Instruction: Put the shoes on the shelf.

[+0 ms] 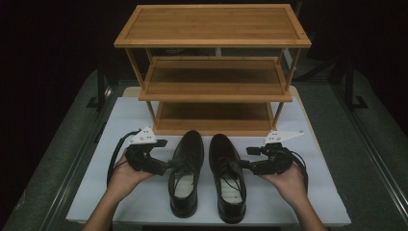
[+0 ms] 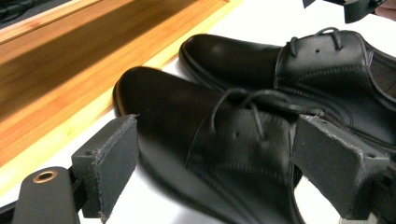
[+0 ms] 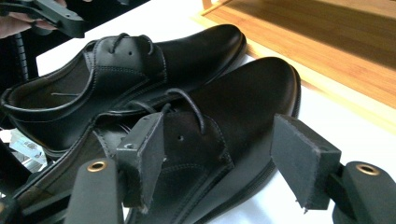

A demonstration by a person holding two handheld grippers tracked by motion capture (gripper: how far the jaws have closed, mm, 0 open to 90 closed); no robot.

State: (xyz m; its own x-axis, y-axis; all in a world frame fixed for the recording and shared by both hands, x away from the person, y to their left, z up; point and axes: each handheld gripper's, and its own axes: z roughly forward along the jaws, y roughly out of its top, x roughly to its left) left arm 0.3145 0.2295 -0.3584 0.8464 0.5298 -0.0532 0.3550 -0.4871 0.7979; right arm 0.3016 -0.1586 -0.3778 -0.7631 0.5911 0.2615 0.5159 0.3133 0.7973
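Two black lace-up shoes, side by side on the white surface (image 1: 96,192), toes aimed at the wooden shoe rack (image 1: 211,41) – left shoe (image 1: 186,168) and right shoe (image 1: 226,173) close together but apart, soles flat down. Probably lined up that way so each can go straight forward onto a shelf.

Left gripper (image 1: 166,163) brought in from the outer side of the left shoe at the lacing, fingers (image 2: 109,158) spread wide; in the left gripper view one pad stands clear over bare surface and the other sits near the shoe's quarter, with nothing pinched. Right gripper (image 1: 245,164) mirrored on the outer side of the right shoe, fingers (image 3: 144,154) likewise parted, one over the lace flap and one off the far side – straddling, not clamping. Seemingly one gripper per shoe, approached from outside because the inner sides leave little room.

Rack's lowest shelf just beyond the toes, empty, as are the middle and top shelves. In the way: the rack's front lip, the uprights at either side, and loose laces (image 3: 187,105) that could snag a pad.
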